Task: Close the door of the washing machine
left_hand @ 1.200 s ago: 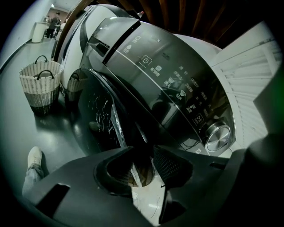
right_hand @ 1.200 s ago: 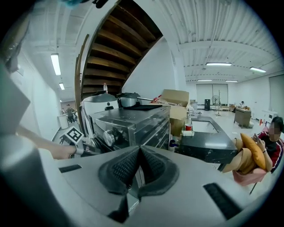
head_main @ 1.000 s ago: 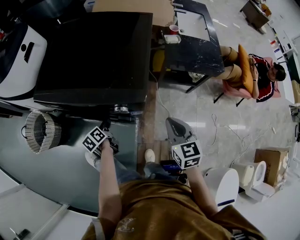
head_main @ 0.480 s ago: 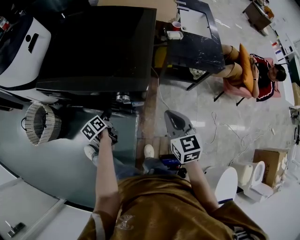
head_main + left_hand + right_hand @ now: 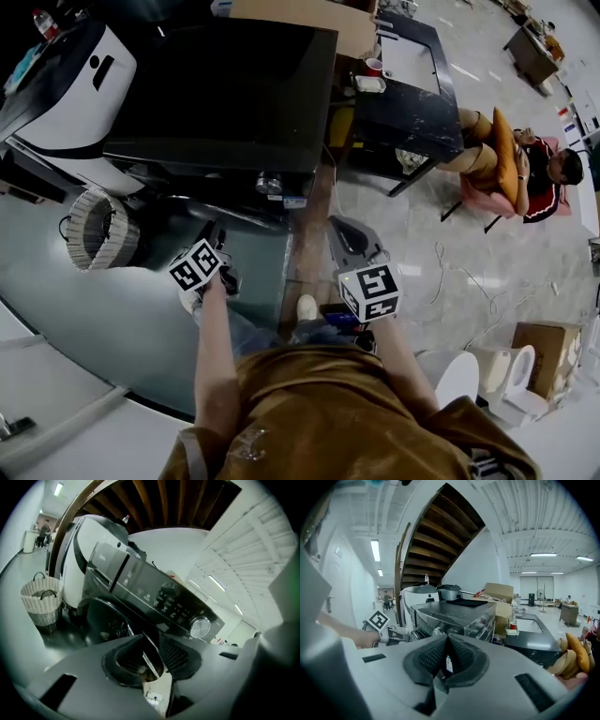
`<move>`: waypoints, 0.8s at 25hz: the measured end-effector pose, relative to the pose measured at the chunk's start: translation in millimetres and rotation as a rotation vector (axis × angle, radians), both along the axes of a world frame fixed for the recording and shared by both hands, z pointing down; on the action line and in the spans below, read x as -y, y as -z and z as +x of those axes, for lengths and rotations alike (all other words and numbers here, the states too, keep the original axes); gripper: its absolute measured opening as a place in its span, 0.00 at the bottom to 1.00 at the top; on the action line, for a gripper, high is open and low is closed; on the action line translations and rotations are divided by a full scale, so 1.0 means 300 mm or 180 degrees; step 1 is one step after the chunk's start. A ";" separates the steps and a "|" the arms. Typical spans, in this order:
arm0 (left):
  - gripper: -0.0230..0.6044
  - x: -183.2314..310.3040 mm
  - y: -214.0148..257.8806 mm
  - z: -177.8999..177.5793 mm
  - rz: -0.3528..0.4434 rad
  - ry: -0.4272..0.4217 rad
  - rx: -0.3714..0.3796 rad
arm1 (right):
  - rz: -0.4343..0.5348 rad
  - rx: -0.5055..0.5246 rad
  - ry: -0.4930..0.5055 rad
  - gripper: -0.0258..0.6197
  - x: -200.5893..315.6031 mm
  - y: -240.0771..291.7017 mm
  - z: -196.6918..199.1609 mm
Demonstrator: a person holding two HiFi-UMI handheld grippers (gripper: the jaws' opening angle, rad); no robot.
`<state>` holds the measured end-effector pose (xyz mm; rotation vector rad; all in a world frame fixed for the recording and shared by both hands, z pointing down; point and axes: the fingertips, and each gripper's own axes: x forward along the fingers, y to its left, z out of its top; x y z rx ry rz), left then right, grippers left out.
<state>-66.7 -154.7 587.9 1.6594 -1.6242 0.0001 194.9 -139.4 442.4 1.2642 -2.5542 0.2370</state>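
The black washing machine [image 5: 225, 94] stands ahead of me, its top dark and flat. The left gripper view shows its control panel with a silver knob [image 5: 200, 626], and below it the round dark door [image 5: 104, 619] lying against the front; I cannot tell if it is latched. My left gripper [image 5: 217, 242] points at the machine's front just below the panel. Its jaws [image 5: 150, 654] are closing with a clear gap and nothing between them. My right gripper [image 5: 345, 242] hangs to the right of the machine, jaws [image 5: 446, 644] shut on nothing.
A wicker basket [image 5: 98, 230] stands on the floor left of the door, beside a white appliance [image 5: 70, 94]. A black table [image 5: 412, 103] with a red cup [image 5: 374, 67] is at the right. A person sits in a chair [image 5: 525, 164]. A cardboard box [image 5: 539, 342] and cables lie on the floor.
Both grippers have risen a little in front of the machine, the left one rolling slightly. The head view has swung, so the machine and basket sit further right in the picture.
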 end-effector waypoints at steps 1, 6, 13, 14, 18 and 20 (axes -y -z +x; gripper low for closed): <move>0.20 -0.019 0.047 -0.016 0.0123 0.0026 0.0094 | 0.0023 -0.0014 0.0056 0.06 -0.004 0.006 -0.024; 0.08 -0.130 0.283 -0.086 0.0744 0.0141 0.0450 | 0.0117 0.0007 0.0372 0.06 -0.035 0.023 -0.164; 0.08 -0.276 0.458 -0.127 0.1103 0.0229 0.0390 | 0.0265 0.0056 0.0691 0.06 -0.089 0.076 -0.327; 0.08 -0.295 0.476 -0.135 0.1120 0.0252 0.0442 | 0.0286 0.0071 0.0739 0.06 -0.094 0.085 -0.347; 0.08 -0.359 0.531 -0.175 0.1153 0.0321 0.0617 | 0.0339 0.0112 0.0883 0.06 -0.116 0.112 -0.409; 0.08 -0.380 0.545 -0.194 0.1161 0.0354 0.0665 | 0.0344 0.0131 0.0910 0.06 -0.124 0.118 -0.426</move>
